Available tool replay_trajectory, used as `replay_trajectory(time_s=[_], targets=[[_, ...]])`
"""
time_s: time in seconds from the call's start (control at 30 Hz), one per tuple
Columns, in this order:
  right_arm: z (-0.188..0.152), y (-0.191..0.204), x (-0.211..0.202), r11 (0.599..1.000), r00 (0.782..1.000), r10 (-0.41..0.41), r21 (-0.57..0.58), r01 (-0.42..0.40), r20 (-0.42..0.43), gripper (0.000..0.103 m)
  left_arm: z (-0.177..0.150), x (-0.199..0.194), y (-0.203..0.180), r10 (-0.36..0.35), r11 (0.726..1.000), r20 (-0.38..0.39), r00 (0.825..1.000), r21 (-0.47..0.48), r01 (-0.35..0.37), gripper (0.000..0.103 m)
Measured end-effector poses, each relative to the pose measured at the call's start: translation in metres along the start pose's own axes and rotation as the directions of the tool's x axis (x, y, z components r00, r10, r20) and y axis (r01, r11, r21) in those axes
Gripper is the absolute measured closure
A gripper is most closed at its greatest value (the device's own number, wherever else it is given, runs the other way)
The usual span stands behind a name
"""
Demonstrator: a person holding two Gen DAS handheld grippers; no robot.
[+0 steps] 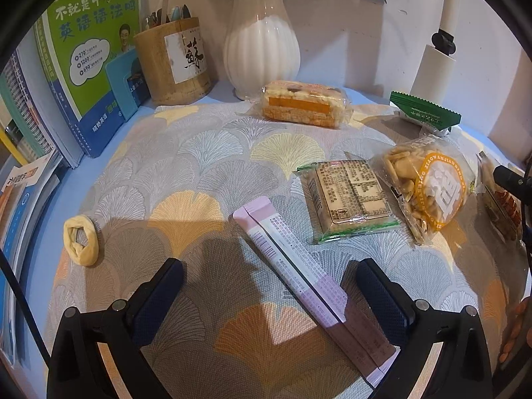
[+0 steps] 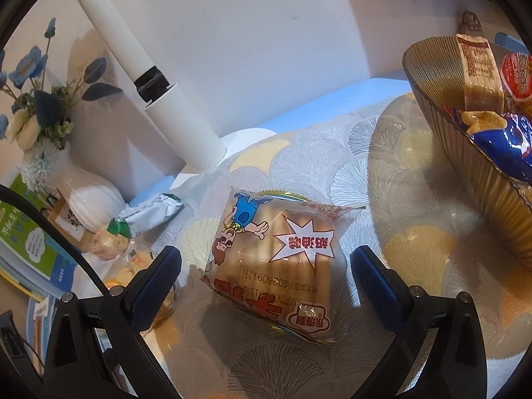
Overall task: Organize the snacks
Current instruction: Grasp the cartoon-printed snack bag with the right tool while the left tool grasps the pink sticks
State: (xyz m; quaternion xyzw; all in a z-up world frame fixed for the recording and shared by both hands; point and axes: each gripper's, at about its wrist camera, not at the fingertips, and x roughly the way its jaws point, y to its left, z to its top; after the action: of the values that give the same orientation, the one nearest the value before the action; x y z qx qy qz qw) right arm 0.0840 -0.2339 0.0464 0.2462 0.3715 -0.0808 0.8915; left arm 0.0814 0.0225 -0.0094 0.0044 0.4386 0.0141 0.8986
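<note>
A white ribbed vase (image 1: 262, 46) holding blue artificial flowers (image 2: 30, 66) stands at the top centre of the left wrist view, just beside a bamboo pen holder (image 1: 173, 63) with a calligraphy label. Upright books (image 1: 89, 66) with green and blue covers fill the upper left, more lying flat below them. A white lamp post (image 2: 159, 93) leans across the upper left of the right wrist view. A ginkgo-leaf patterned cloth (image 1: 199, 173) covers the table.

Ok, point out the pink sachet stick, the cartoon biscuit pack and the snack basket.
pink sachet stick (image 1: 286, 252), left wrist view, printed middle.
cartoon biscuit pack (image 2: 276, 259), right wrist view, centre of wrapper.
snack basket (image 2: 482, 206), right wrist view, ribbed outer wall.
</note>
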Motion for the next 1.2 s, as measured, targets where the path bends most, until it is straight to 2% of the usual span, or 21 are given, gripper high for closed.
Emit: replay_trajectory(time_s=[0.2, 0.5, 0.67, 0.87, 1.0, 1.2], targets=[[-0.001, 0.006, 0.002, 0.999, 0.999, -0.038, -0.031, 0.038, -0.011, 0.0, 0.0, 0.0, 0.0, 0.0, 1.0, 0.0, 1.0, 0.0, 0.0, 0.0], [-0.001, 0.008, 0.003, 0.998, 0.999, -0.051, -0.041, 0.05, -0.014, 0.0, 0.001, 0.0, 0.0, 0.0, 1.0, 0.0, 1.0, 0.001, 0.0, 0.0], [-0.001, 0.017, 0.009, 0.992, 0.994, -0.102, -0.08, 0.099, -0.028, 0.0, 0.001, 0.0, 0.0, 0.0, 1.0, 0.0, 1.0, 0.001, 0.0, 0.0], [-0.003, 0.028, 0.016, 0.973, 0.981, -0.187, -0.145, 0.179, -0.047, 0.0, 0.0, 0.0, 0.0, 0.0, 1.0, 0.0, 1.0, 0.001, 0.0, 0.0], [-0.005, 0.037, 0.024, 0.949, 0.964, -0.258, -0.204, 0.241, -0.06, 0.0, 0.0, 0.0, 0.0, 0.001, 1.0, 0.001, 1.0, 0.002, -0.001, 0.0], [-0.006, 0.043, 0.028, 0.932, 0.952, -0.3, -0.234, 0.278, -0.064, 0.0, 0.0, 0.0, 0.001, -0.001, 1.0, 0.0, 1.0, 0.003, 0.001, 0.0]])
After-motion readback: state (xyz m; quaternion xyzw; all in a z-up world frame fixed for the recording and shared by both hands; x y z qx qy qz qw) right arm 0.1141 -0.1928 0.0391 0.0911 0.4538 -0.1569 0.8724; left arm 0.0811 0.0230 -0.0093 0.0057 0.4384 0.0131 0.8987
